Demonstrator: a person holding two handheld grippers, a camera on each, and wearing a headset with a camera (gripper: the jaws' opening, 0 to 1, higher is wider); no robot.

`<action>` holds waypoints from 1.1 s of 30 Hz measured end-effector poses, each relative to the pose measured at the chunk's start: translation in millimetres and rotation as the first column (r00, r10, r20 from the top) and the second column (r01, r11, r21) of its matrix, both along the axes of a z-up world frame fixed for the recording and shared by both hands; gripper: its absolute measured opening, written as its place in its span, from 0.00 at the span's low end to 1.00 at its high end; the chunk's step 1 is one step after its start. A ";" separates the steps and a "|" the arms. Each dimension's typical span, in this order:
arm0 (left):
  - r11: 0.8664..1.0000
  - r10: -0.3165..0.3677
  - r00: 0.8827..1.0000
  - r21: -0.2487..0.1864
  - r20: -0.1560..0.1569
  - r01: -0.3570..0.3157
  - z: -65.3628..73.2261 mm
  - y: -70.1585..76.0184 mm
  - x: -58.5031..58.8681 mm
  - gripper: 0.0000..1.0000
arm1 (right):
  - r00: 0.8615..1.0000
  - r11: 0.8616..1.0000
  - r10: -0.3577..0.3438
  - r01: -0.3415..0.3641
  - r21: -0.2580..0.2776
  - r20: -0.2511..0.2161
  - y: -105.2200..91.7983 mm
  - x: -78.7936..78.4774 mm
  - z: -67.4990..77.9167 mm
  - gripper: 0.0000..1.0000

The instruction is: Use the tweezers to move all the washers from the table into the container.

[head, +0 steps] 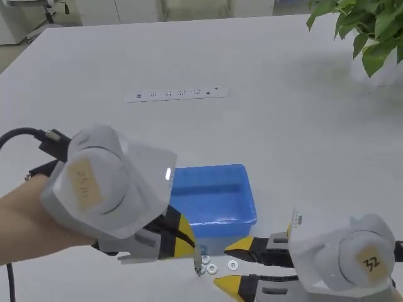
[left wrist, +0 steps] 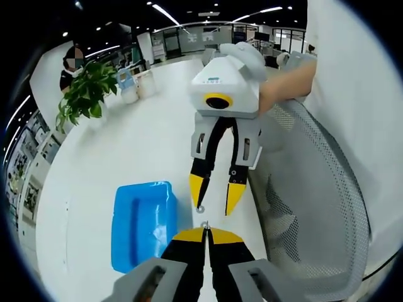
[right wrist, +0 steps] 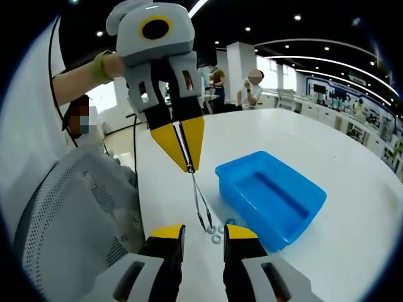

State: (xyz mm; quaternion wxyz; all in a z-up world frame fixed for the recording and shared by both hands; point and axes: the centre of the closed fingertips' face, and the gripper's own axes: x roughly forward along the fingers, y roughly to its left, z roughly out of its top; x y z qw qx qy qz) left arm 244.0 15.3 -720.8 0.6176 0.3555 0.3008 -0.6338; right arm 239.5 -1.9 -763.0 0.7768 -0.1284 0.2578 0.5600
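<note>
Head view: on the white table [head: 283, 126], the left gripper [head: 187, 239] pinches slim metal tweezers [head: 198, 259] over small silver ring washers [head: 221, 265], just beside the blue rectangular plastic container [head: 214, 198].

Left gripper view: the right gripper [left wrist: 215, 196] has its jaws apart and holds nothing.

Right gripper view: an open office with lit ceiling lights.

Washers [head: 212, 268] lie at the desk's [head: 283, 119] near edge, just before the container [head: 211, 201]; a power strip [head: 176, 94] lies well behind.
</note>
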 end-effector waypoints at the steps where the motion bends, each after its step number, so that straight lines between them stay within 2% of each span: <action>1: 1.000 0.004 1.000 0.002 -0.003 -0.004 -0.4 0.7 0.5 0.00 | 1.000 1.000 0.001 -0.001 0.008 0.000 1.8 0.5 1.7 0.21; 3: 1.000 0.015 1.000 0.004 -0.019 -0.015 -2.0 1.9 0.9 0.00 | 1.000 0.999 0.008 -0.008 0.032 0.003 9.5 1.8 6.4 0.21; 5: 1.000 0.011 1.000 0.012 -0.021 -0.010 -3.6 3.0 0.4 0.00 | 1.000 0.999 0.028 -0.029 0.038 0.010 20.3 1.6 7.5 0.21; 8: 1.000 0.012 1.000 0.017 -0.027 -0.011 -4.5 3.2 0.5 0.00 | 0.995 0.996 0.089 -0.089 -0.001 0.035 33.1 -0.8 0.8 0.21; 10: 1.000 0.013 1.000 0.015 -0.028 -0.013 -4.3 2.8 0.7 0.00 | 0.994 0.995 0.100 -0.100 -0.021 0.042 38.7 1.6 -4.4 0.20; 12: 1.000 0.017 0.999 0.012 -0.029 -0.016 -4.3 2.2 0.5 0.00 | 0.994 0.995 0.102 -0.101 -0.018 0.041 44.1 5.4 -6.1 0.20; 15: 1.000 0.023 0.999 0.009 -0.032 -0.023 -6.1 2.0 0.3 0.00 | 0.990 0.992 0.128 -0.128 -0.017 0.060 50.8 9.0 -5.9 0.13; 17: 0.999 0.035 0.999 0.006 -0.037 -0.035 -8.8 2.8 -0.6 0.00 | 0.986 0.990 0.139 -0.135 -0.047 0.093 50.4 14.6 -8.9 0.04; 19: 0.998 0.053 0.998 -0.016 -0.034 -0.053 -9.7 3.5 0.1 0.00 | 0.988 0.990 0.141 -0.140 -0.016 0.057 53.1 10.4 -8.8 0.03; 22: 0.995 0.096 0.994 -0.037 -0.042 -0.098 -9.6 6.5 0.7 0.04 | 0.989 0.991 0.130 -0.130 -0.016 0.065 51.9 12.2 -8.9 0.03; 25: 0.988 0.139 0.990 -0.061 -0.034 -0.141 -9.6 10.7 1.0 0.07 | 0.990 0.992 0.126 -0.126 -0.007 0.060 50.2 11.1 -9.4 0.03; 28: 0.965 0.228 0.973 -0.128 -0.033 -0.230 -5.3 15.1 0.7 0.08 | 0.991 0.992 0.123 -0.123 0.001 0.061 49.3 10.8 -10.1 0.03; 30: 0.940 0.285 0.957 -0.181 -0.051 -0.290 -0.3 16.2 -1.6 0.08 | 0.987 0.991 0.136 -0.137 0.007 0.082 49.8 9.8 -10.7 0.03; 31: 0.917 0.326 0.943 -0.220 -0.061 -0.331 3.5 16.8 -1.8 0.09 | 0.983 0.988 0.153 -0.156 0.015 0.102 51.1 7.8 -10.6 0.03; 32: 0.899 0.352 0.933 -0.250 -0.074 -0.359 6.2 16.7 -2.4 0.10 | 0.984 0.989 0.146 -0.149 0.022 0.098 51.4 7.6 -11.3 0.03; 33: 0.863 0.392 0.914 -0.301 -0.103 -0.405 10.8 15.9 -2.7 0.13 | 0.986 0.990 0.134 -0.138 0.036 0.096 52.3 7.9 -11.2 0.03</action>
